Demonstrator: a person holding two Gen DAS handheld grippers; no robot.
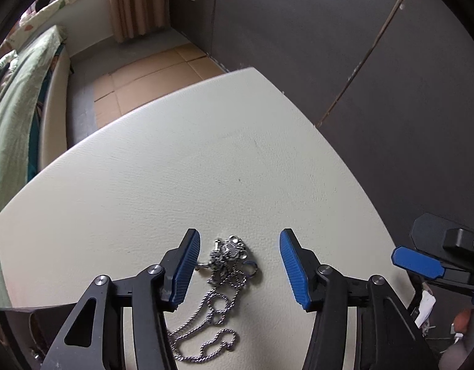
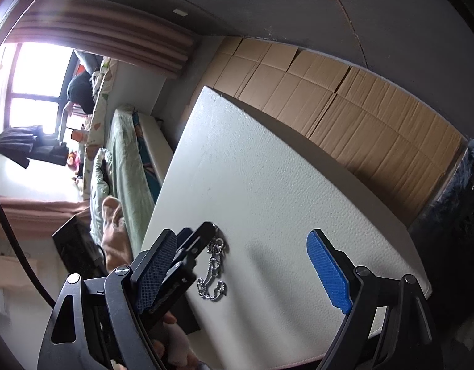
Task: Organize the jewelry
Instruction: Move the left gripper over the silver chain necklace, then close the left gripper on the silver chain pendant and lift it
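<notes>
While your left gripper (image 1: 240,269) points steeply down over the white table (image 1: 206,166), its 2 blue pads (image 1: 187,265) stand apart on either side of the silver chain (image 1: 227,265), and neither pad presses the metal, so nothing is pinched yet. That straddle looks deliberate: the bunched part with the clasp and rings lies between the fingertips, a little nearer the left pad, where a squeeze would catch the most links at once. From that knot, the looser loops trail back under the gripper's body toward the near table edge, so they would likely drag behind a lift. Your right gripper (image 2: 240,273) is spread wide and holds nothing; it hovers off to the side near the table's corner, which I take as keeping clear of the pickup. In the right wrist view the chain (image 2: 214,273) lies flat on the table (image 2: 268,185), just beside the black tip of the left tool, well apart from the right one's far pad (image 2: 328,273). No tray or box for the jewelry is in view.
</notes>
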